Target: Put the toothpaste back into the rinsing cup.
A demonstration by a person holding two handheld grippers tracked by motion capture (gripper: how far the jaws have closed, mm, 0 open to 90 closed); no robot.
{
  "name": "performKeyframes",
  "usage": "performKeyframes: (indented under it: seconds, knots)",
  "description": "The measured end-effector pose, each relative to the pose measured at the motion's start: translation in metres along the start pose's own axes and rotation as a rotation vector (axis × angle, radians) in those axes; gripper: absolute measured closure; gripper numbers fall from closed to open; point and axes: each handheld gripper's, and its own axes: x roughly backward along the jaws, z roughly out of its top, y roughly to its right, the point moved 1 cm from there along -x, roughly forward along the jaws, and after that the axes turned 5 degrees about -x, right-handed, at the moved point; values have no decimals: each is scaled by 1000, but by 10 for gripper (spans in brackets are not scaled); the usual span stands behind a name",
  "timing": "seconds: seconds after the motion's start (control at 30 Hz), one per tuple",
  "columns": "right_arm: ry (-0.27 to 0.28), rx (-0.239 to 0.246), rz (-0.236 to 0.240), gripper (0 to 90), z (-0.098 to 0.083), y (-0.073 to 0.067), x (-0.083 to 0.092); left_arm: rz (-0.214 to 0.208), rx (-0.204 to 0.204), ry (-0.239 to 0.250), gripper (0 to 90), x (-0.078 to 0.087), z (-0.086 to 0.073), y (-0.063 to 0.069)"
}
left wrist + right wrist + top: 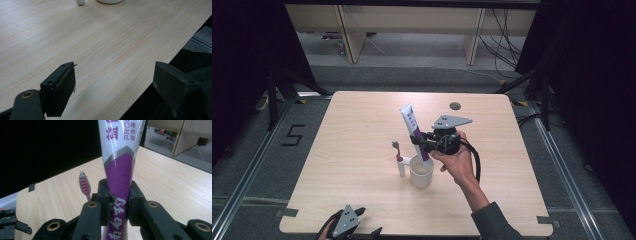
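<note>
At the near edge of the tabletop (362,210) our left gripper (346,223) rests with jaws spread, holding nothing. Farther in, around the middle, our right gripper (419,142) pinches the purple-and-white toothpaste tube (414,127), its lower end dipping into the white cup (421,172). We judge it best to keep the tube upright and lower it before letting go. A toothbrush (398,156) stands just beside the cup; we cannot tell what else the cup holds.

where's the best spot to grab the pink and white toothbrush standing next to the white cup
Grip the pink and white toothbrush on its bare handle just below the bristle head, coming from the left, probably. It stands upright, and the white cup crowds its right side.
</note>
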Motion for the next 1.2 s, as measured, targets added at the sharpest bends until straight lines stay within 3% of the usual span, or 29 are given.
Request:
performKeyframes:
  seconds: [0.37,0.4,0.43,0.57,0.6,0.63,0.7,0.73,0.77,0.87,0.97,1.0,1.03,1.1,1.13,1.17,1.2]
  knots:
    - [-3,-11,17,767,-12,1,-7,-1,-1,-3,178,0,0,0]
    - [-7,-20,18,766,-13,1,-7,1,18,14,178,-2,0,2]
    - [-3,-22,26,766,-14,1,-9,9,-12,-12,178,0,-1,-1]
    - [-4,-20,17,766,-20,1,-11,1,8,4,178,-1,0,1]
    - [-15,-13,25,766,-21,2,-11,7,-10,-12,178,0,-1,0]
    - [-14,-31,25,766,-23,1,-13,-1,17,16,178,-2,-1,2]
    - [-13,-20,34,766,-25,2,-14,3,6,5,178,-1,0,1]
    - [-16,-31,33,766,-26,2,-14,1,12,9,179,-1,0,1]
    - [-19,-51,35,766,-27,1,-14,6,-7,-11,178,-1,-1,0]
    - [-21,-15,36,765,-30,3,-17,1,16,3,178,-1,0,2]
    - [-22,-53,37,765,-34,1,-17,-1,16,16,178,-2,-1,2]
    - [-26,-23,22,765,-34,2,-17,8,-16,-13,178,-1,-1,0]
    - [-18,-30,34,765,-35,2,-19,-1,19,19,178,-2,0,2]
    - [-35,-28,25,765,-37,2,-18,6,-8,-8,178,-1,0,0]
    - [-27,-24,44,765,-39,2,-19,2,10,11,178,-2,0,2]
    - [-39,-31,25,764,-40,2,-18,7,-17,-16,178,0,-1,0]
    - [-36,-31,31,764,-41,2,-20,-1,7,4,178,-1,-1,2]
